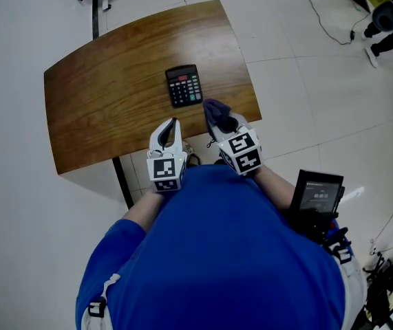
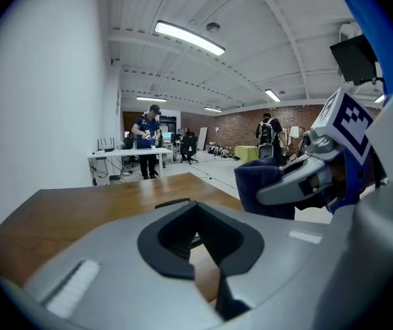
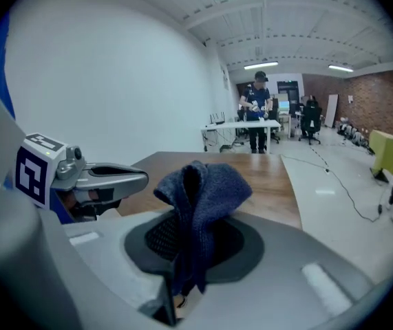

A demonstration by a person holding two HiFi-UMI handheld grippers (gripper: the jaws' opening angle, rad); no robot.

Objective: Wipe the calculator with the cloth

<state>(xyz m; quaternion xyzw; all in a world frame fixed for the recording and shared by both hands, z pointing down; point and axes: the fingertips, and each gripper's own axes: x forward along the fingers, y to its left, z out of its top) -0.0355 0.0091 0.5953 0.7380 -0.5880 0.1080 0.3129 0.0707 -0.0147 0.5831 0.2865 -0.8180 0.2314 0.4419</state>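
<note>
A black calculator [image 1: 184, 85] lies flat on the wooden table [image 1: 107, 95], right of its middle. My right gripper [image 1: 218, 120] hovers over the table's near edge just behind the calculator, shut on a dark blue cloth [image 1: 216, 111] that bunches up out of the jaws [image 3: 199, 194]. My left gripper [image 1: 171, 124] is beside it to the left, jaws together with nothing between them [image 2: 197, 239]. In the left gripper view the calculator [image 2: 172, 203] shows only as a thin dark edge, and the cloth [image 2: 261, 184] hangs to the right.
The table has a curved far edge and a black leg [image 1: 122, 181] under its near side. A black device [image 1: 318, 194] hangs at the person's right hip. Cables [image 1: 320, 16] cross the white floor. Far off, a person [image 3: 258, 108] stands at a white desk.
</note>
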